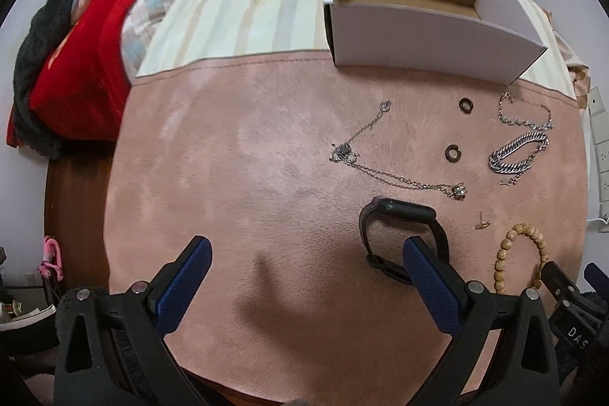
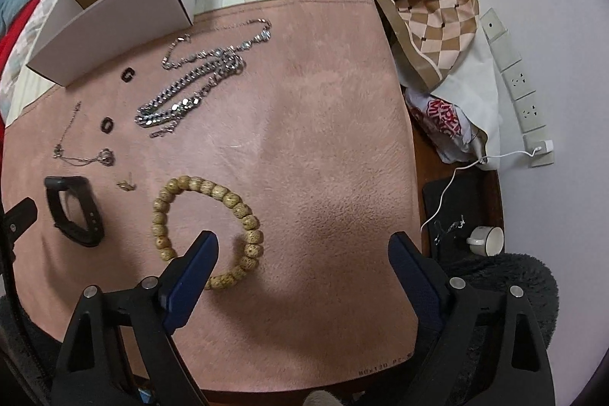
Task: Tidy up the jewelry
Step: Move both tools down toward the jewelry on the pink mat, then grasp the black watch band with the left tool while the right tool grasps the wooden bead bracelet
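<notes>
On the pink mat (image 1: pixel 236 177) that covers the worktop, everything can be placed from the white cardboard box (image 1: pixel 418 29), which stands open-topped at the far edge, partly over a striped cloth (image 1: pixel 243 14).

Nearest below the box lies a heavy silver chain (image 2: pixel 179 101), folded on itself, with a thinner silver chain (image 2: pixel 228 44) looping just beside it, between it and the box. Further from the box, toward the camera, sits a black watch (image 1: pixel 403 234), and beside that a wooden bead bracelet (image 2: pixel 205 227) lying flat as an open ring. A thin necklace with a pendant (image 1: pixel 388 170) trails across the mat between watch and box. Two small dark rings (image 1: pixel 465 104) (image 1: pixel 452 153) and a tiny gold earring (image 1: pixel 482 224) (hard to make out in detail) lie among them.

The left tongs (image 1: pixel 304 276) are spread wide and hold nothing; the watch lies just ahead of them toward the right, with its strap loop around the right finger's tip as seen here. The right tongs (image 2: pixel 304 269) are likewise spread and empty, and the bracelet sits at their left finger, off-centre to the left.

Judging by that, each arm has its own nearest piece, and the box lies ahead of both.
</notes>
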The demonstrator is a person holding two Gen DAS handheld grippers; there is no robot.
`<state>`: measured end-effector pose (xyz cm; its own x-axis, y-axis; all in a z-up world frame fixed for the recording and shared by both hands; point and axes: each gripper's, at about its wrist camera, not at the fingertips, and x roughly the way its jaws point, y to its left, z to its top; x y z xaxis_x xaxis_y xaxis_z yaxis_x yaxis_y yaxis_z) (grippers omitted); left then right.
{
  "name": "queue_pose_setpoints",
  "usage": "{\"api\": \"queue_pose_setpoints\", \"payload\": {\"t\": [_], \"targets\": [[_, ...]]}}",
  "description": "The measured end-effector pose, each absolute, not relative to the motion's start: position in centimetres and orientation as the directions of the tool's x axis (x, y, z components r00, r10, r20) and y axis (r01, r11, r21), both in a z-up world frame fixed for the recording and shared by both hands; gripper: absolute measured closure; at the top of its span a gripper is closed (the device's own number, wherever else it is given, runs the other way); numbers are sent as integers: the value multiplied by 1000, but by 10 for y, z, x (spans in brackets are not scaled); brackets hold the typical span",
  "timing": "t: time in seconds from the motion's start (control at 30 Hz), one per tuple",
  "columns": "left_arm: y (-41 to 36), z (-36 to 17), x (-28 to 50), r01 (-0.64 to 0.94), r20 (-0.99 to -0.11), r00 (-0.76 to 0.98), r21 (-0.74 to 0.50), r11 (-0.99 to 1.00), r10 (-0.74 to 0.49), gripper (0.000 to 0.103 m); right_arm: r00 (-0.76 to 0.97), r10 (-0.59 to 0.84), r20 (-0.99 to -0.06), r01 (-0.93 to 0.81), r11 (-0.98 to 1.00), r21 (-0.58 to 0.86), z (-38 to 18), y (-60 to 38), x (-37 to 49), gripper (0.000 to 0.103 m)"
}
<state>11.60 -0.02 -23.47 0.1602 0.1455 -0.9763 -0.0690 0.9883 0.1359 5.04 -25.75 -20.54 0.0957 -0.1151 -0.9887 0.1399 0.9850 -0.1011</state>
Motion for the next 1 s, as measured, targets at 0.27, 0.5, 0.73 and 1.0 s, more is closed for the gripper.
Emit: {"api": "queue_pose_setpoints", "payload": {"t": [0.27, 0.5, 0.73, 1.0], "targets": [[4, -259, 122, -79, -995, 93, 16, 997, 24, 43, 67, -72, -995, 144, 988, -61, -228, -254, 56, 28], [14, -262, 122, -88, -992, 117, -62, 994, -52, 91, 114, -61, -992, 132, 990, -45, -225, -243, 55, 62], [36, -246, 115, -92, -983, 164, -100, 991, -84, 101, 143, 60, -988, 160, 984, 83, -220, -240, 54, 94], [53, -192, 111, -57, -957, 262, -144, 988, -124, 102, 239, 156, -959, 141, 971, 193, -176, -235, 59, 94]]}}
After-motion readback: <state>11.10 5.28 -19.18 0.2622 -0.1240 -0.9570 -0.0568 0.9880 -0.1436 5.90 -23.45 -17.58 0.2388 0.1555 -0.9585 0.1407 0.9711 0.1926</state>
